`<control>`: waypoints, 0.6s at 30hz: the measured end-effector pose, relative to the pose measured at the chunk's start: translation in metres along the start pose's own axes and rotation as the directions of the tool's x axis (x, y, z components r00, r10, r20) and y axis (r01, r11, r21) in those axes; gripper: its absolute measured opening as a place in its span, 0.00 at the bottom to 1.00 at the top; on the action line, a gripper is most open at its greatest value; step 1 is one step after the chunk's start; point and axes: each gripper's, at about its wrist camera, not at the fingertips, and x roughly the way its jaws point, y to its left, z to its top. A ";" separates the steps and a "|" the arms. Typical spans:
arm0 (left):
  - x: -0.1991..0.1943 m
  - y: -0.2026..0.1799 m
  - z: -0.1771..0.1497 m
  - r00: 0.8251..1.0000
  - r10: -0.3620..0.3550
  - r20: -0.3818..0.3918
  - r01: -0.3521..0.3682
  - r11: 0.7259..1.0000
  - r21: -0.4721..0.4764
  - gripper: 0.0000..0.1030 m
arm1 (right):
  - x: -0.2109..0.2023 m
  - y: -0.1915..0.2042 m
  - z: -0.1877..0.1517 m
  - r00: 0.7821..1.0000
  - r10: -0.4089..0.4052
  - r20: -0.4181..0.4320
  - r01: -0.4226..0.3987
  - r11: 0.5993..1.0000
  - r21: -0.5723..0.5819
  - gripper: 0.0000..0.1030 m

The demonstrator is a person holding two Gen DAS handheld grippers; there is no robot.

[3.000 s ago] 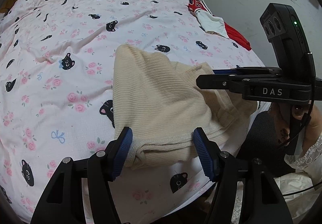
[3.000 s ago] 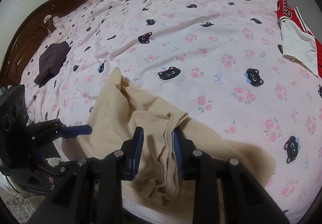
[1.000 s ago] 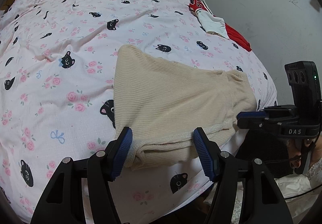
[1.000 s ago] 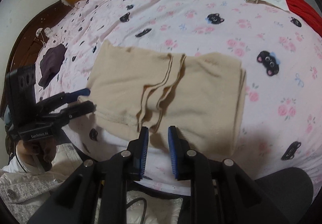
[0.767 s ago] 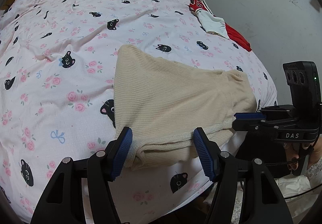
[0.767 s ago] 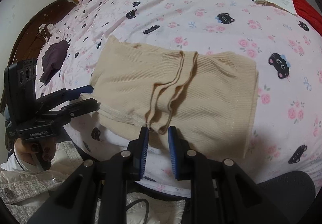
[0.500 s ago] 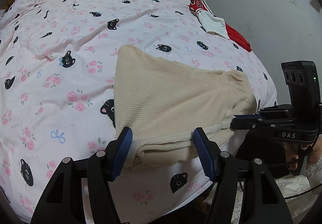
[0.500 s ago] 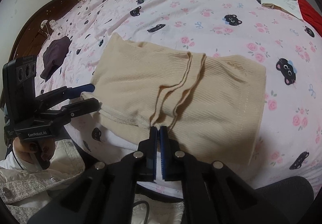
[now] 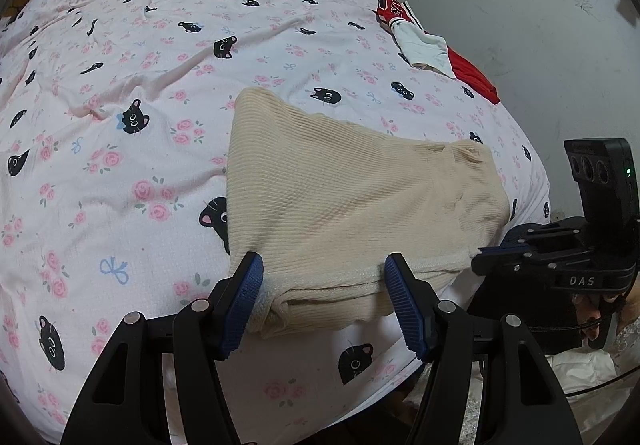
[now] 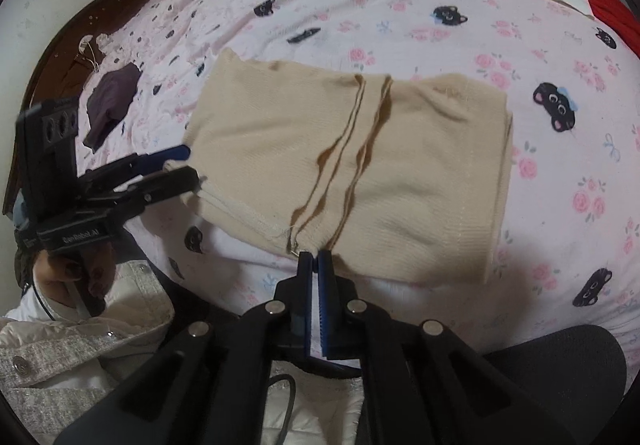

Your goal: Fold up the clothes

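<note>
While lying half-folded at the near edge of the bed, the beige knit garment is being readied: right gripper fingers pinching its hem, left gripper fingers gaping wide around its corner.

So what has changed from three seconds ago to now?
The right gripper let go of the beige garment's folded flap, drew back to its near hem and has just closed there. The left gripper stayed open at its corner.
</note>
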 end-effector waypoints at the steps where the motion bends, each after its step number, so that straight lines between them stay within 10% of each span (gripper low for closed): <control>1: 0.000 0.000 0.000 1.000 0.000 0.000 0.000 1.000 0.000 0.56 | 0.001 0.001 0.000 1.000 -0.011 -0.004 0.011 1.000 -0.005 0.07; 9: 0.000 0.000 0.000 1.000 0.001 0.000 -0.001 1.000 0.001 0.56 | -0.026 0.006 0.012 0.990 -0.112 0.089 0.117 0.992 -0.048 0.08; 18: 0.000 -0.001 0.000 1.000 0.007 -0.004 -0.007 1.000 0.003 0.57 | -0.008 0.040 0.039 0.992 -0.045 0.121 0.061 0.990 -0.124 0.08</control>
